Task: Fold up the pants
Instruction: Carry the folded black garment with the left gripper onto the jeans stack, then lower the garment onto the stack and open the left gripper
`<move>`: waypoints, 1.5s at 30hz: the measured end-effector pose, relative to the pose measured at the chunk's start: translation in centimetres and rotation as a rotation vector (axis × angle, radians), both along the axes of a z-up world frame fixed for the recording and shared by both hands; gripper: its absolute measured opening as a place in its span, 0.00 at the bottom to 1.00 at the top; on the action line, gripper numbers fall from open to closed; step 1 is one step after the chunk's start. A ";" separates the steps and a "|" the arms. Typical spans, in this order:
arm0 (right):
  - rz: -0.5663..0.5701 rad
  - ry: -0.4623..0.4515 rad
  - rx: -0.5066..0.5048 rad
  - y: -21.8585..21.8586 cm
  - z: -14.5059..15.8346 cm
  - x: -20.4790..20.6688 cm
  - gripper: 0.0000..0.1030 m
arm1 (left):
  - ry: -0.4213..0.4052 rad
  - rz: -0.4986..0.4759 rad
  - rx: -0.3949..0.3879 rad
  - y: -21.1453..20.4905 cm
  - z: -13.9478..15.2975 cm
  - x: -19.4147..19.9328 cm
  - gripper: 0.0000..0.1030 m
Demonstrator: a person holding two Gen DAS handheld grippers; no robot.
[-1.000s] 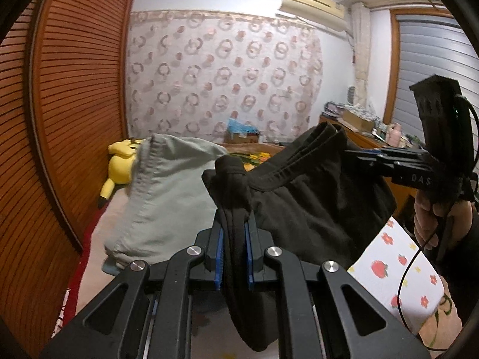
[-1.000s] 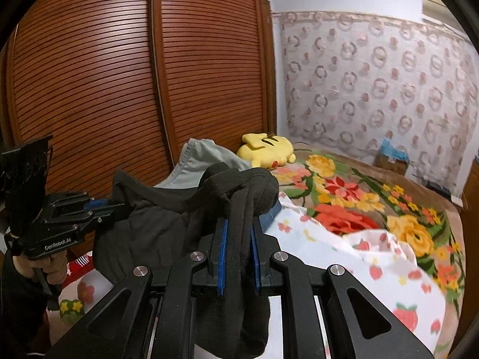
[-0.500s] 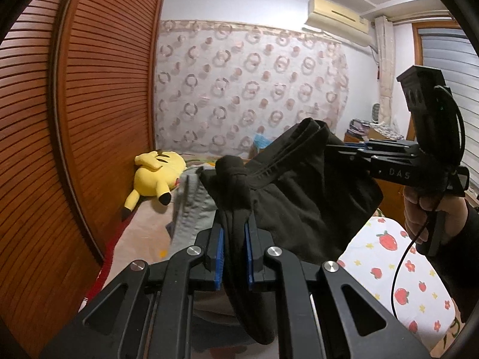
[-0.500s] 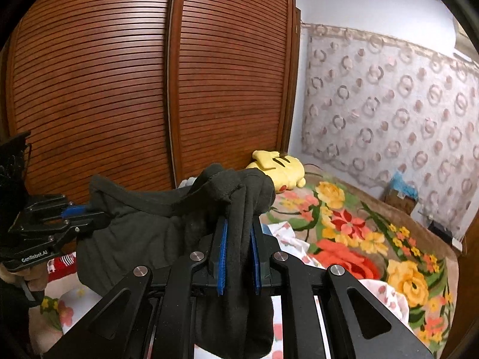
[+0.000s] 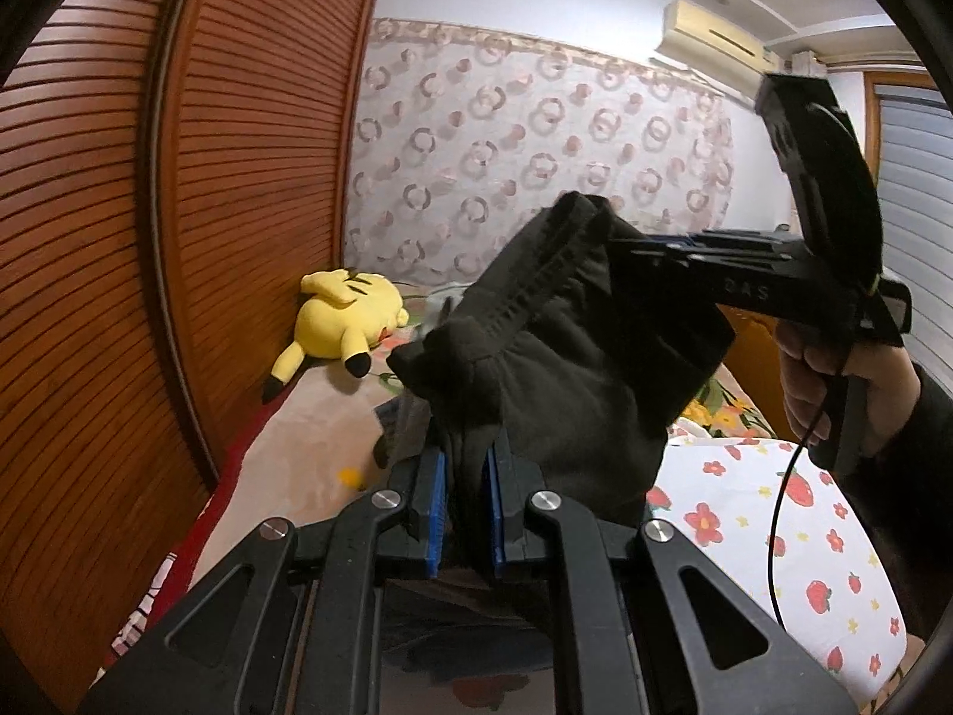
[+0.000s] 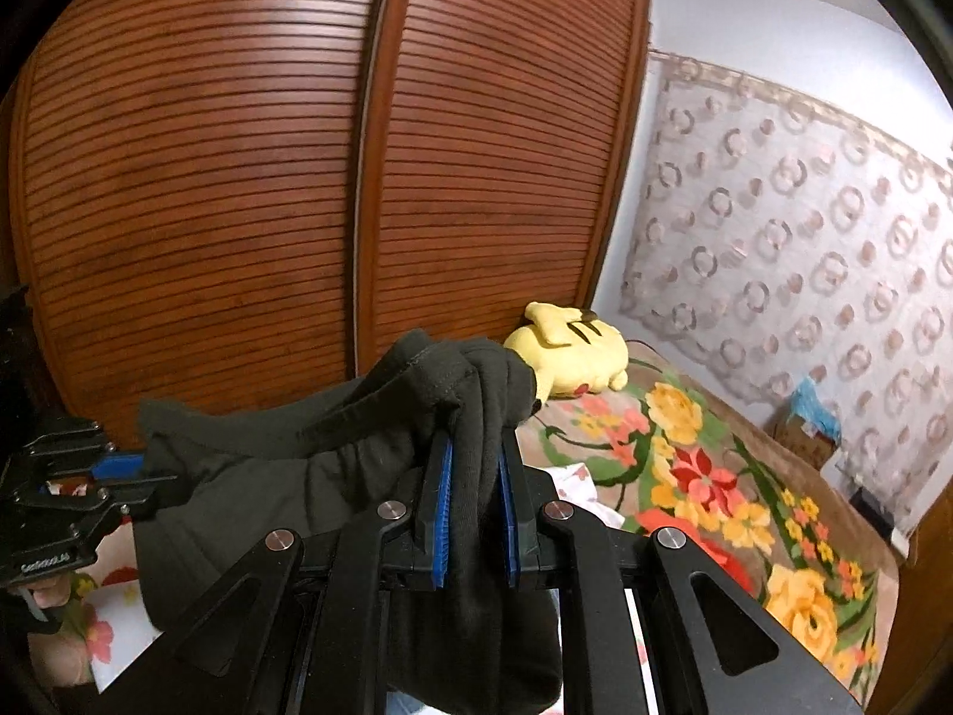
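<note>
Black pants hang in the air above the bed, stretched by the waistband between both grippers. My left gripper is shut on one end of the waistband, the cloth bunched between its blue pads. My right gripper is shut on the other end of the black pants. In the left wrist view the right gripper reaches in from the right, held by a hand. The left gripper shows at the left edge of the right wrist view. The legs of the pants are hidden below the jaws.
A yellow plush toy lies on the bed by the slatted wooden wardrobe. A strawberry-print sheet and a floral blanket cover the bed. A grey garment peeks out behind the pants. A patterned curtain hangs at the back.
Both grippers have swung with the black pants toward the wardrobe side. The grey garment, large in view a second ago, is now almost hidden behind the pants. Both grips are unchanged.
</note>
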State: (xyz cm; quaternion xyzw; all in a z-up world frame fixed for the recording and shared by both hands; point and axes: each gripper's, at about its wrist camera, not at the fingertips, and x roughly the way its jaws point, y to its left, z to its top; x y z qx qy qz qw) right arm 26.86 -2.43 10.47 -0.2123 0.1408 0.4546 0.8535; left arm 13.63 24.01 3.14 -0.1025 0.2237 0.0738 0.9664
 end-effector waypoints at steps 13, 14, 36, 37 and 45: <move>0.035 0.056 -0.059 3.9 -1.1 2.8 0.20 | 0.042 0.040 -0.043 1.4 -2.0 -0.4 0.12; 0.020 0.066 -0.054 3.6 -1.2 3.0 0.26 | 0.045 0.037 -0.047 1.4 -2.1 -0.4 0.12; -0.024 0.209 0.070 -3.3 -2.9 4.1 0.47 | 0.055 0.025 0.053 -0.2 -1.8 -0.7 0.61; -0.026 0.207 0.086 -3.4 -2.6 4.4 0.25 | 0.064 0.023 0.055 -0.3 -2.2 -0.5 0.61; -0.124 0.210 0.048 -1.5 -3.6 6.8 0.13 | 0.145 0.017 0.044 0.1 -4.8 0.9 0.61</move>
